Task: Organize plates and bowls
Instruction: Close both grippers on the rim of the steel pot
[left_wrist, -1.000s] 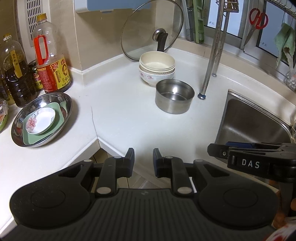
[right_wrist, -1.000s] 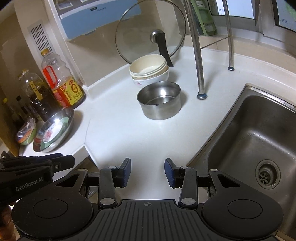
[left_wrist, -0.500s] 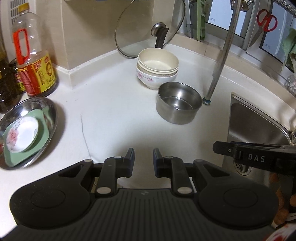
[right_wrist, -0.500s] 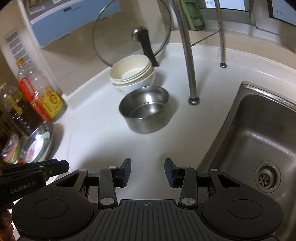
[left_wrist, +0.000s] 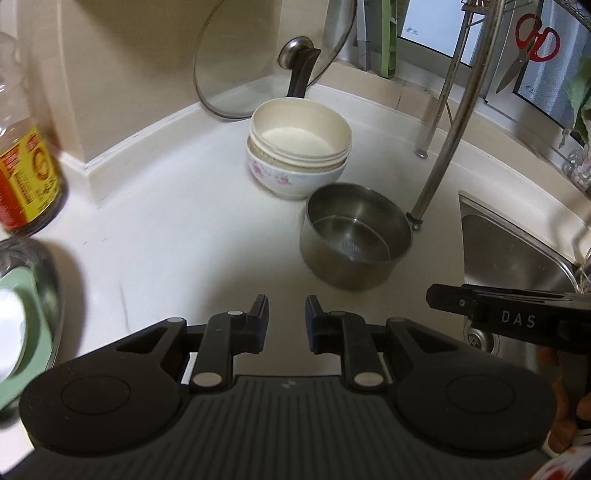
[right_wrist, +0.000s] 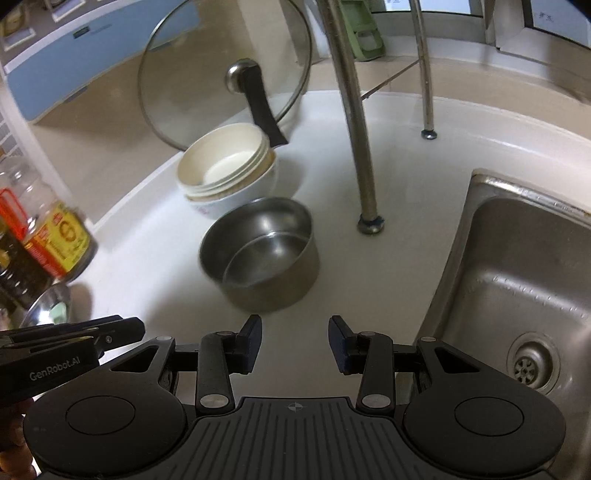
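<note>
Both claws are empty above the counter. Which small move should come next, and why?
Probably bring the right claw forward over the near rim of the round steel bowl: its jaws are open, nothing is held, and that bowl stands closest, apart from the stacked cream bowls.

On the worktop (left_wrist: 177, 229), stacked bowls (left_wrist: 299, 155) are sitting before a leaning lid (left_wrist: 273, 55), a steel pot (left_wrist: 354, 236) just before them, left of the sink (left_wrist: 517, 258).

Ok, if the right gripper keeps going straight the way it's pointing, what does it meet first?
Most likely the steel bowl, near wall first; it sits just ahead of the open, empty right gripper, slightly left of centre. Only bare countertop lies between them, though depth is hard to judge.
</note>
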